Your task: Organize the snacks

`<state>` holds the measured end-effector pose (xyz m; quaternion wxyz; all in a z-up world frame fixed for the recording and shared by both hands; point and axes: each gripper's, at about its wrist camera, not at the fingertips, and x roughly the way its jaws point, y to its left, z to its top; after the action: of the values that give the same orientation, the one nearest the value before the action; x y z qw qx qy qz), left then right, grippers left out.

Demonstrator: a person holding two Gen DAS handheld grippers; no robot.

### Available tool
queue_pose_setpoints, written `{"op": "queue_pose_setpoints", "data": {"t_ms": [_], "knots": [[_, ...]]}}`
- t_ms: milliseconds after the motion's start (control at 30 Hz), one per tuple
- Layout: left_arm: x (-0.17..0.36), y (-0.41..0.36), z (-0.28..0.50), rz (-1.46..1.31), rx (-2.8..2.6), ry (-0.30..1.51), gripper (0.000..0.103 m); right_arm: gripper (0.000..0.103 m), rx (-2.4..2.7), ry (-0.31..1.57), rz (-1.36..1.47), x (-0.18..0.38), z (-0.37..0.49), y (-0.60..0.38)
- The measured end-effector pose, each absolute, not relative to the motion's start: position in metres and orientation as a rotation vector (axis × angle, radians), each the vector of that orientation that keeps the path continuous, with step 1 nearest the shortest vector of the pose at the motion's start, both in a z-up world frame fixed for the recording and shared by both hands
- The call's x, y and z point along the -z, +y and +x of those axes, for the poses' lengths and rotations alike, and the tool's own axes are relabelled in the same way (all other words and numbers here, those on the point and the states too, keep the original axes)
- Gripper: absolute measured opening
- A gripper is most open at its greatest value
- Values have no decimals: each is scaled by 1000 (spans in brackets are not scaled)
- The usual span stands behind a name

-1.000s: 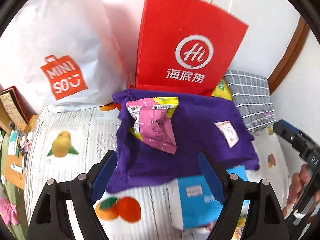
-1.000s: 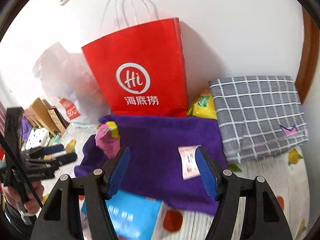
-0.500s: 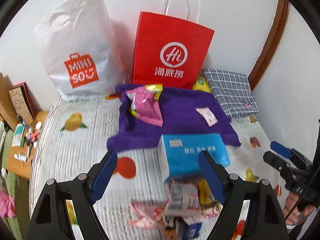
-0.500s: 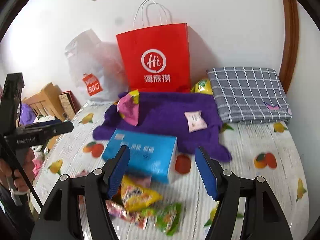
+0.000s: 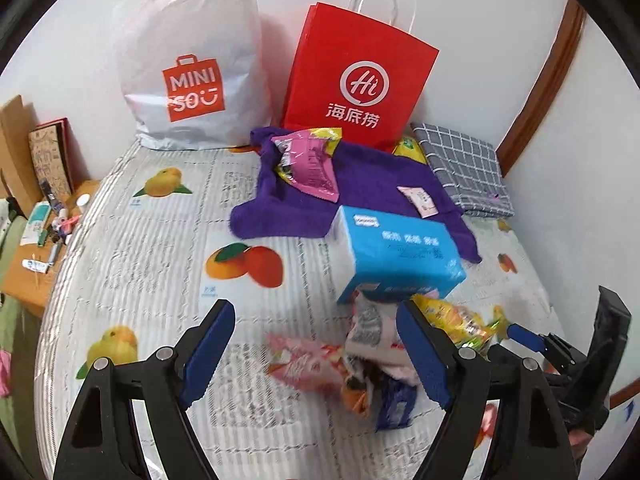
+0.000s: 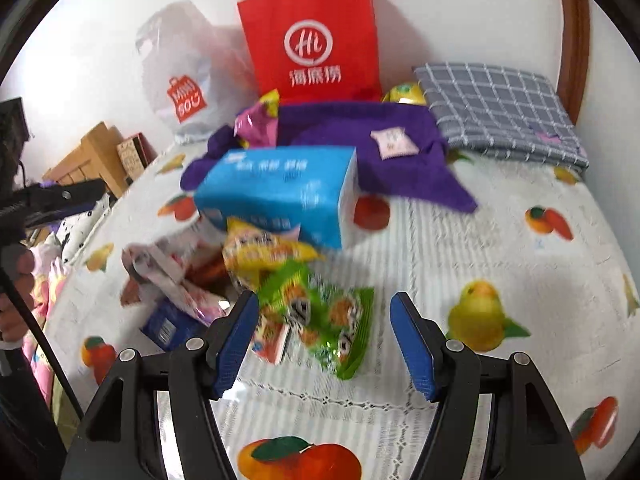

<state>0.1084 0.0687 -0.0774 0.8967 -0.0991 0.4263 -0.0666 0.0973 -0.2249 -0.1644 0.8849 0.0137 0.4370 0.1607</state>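
- The bed [image 5: 132, 240] under you carries a white, fruit-printed cover, and everything else sits on it.
- Your landmark is the red paper bag [image 5: 356, 84], upright against the wall at the head of the bed; the white Miniso bag [image 5: 192, 80] stands just beside it.
- A purple towel [image 5: 360, 192] lies spread in front of the red bag, with a pink snack packet [image 5: 310, 166] and a small pale sachet [image 5: 420, 200] on top.
- A grey checked cloth [image 6: 500, 108] lies folded beside the red bag, on the side away from the white bag.
- The blue box [image 5: 396, 256] rests past the towel's near edge, further from the red bag.
- The loose snack pile [image 6: 256, 276] sits furthest from the red bag, touching the blue box; a green packet [image 6: 332, 320] is nearest you.
- Your left gripper [image 5: 316, 354] has its fingers spread wide, holding nothing.
- Your right gripper [image 6: 324, 340] is likewise spread wide and empty, over the green packet.
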Motion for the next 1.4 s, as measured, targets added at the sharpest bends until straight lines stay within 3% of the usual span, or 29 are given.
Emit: {"op": "queue_pose_setpoints", "data": {"t_ms": [600, 700, 733, 767, 1400], "knots": [[104, 80, 93, -215, 163, 903, 82, 70, -357, 939, -4, 206, 131, -209], [108, 82, 91, -208, 151, 901, 82, 60, -372, 922, 10, 205, 132, -212], [110, 82, 91, -210, 151, 905, 82, 50, -377, 918, 16, 204, 131, -213], [112, 82, 91, -214, 153, 911, 82, 49, -382, 912, 24, 203, 129, -215], [145, 55, 105, -234, 186, 977, 81, 48, -243, 848, 25, 197, 87, -258]]}}
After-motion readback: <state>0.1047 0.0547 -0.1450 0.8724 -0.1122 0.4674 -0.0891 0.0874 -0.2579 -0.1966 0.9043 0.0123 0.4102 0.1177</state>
